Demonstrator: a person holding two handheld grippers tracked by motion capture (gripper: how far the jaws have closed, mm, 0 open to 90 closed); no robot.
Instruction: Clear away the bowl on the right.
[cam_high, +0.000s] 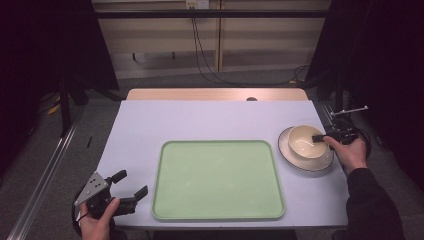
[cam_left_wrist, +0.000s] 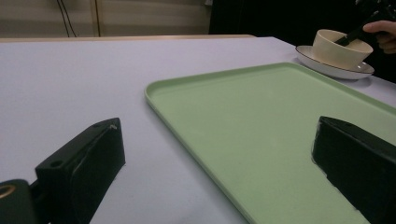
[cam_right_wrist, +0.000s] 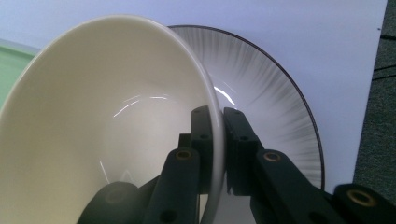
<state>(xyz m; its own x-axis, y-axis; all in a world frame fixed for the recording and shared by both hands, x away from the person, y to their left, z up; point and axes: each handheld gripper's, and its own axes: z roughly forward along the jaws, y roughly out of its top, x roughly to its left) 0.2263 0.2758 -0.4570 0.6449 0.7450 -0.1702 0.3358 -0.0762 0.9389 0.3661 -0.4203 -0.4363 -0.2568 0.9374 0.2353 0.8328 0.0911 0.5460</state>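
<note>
Right tongs (cam_right_wrist: 215, 140) clamped on near rim of cream bowl (cam_high: 306, 141), one jaw inside wall, one outside: rim pinch chosen since bowl too wide for body grip. Bowl seated on dark-rimmed plate (cam_high: 327, 161) at right side of worktop (cam_high: 200, 120), just beside green tray (cam_high: 218, 180). Tray empty, likely drop target. Left tongs (cam_high: 131, 186) held wide open, nothing gripped, parked at tray's near left corner, kept clear of transfer path.

Cream bowl (cam_high: 305, 141) upright on plate (cam_high: 300, 162), table's right.
</note>
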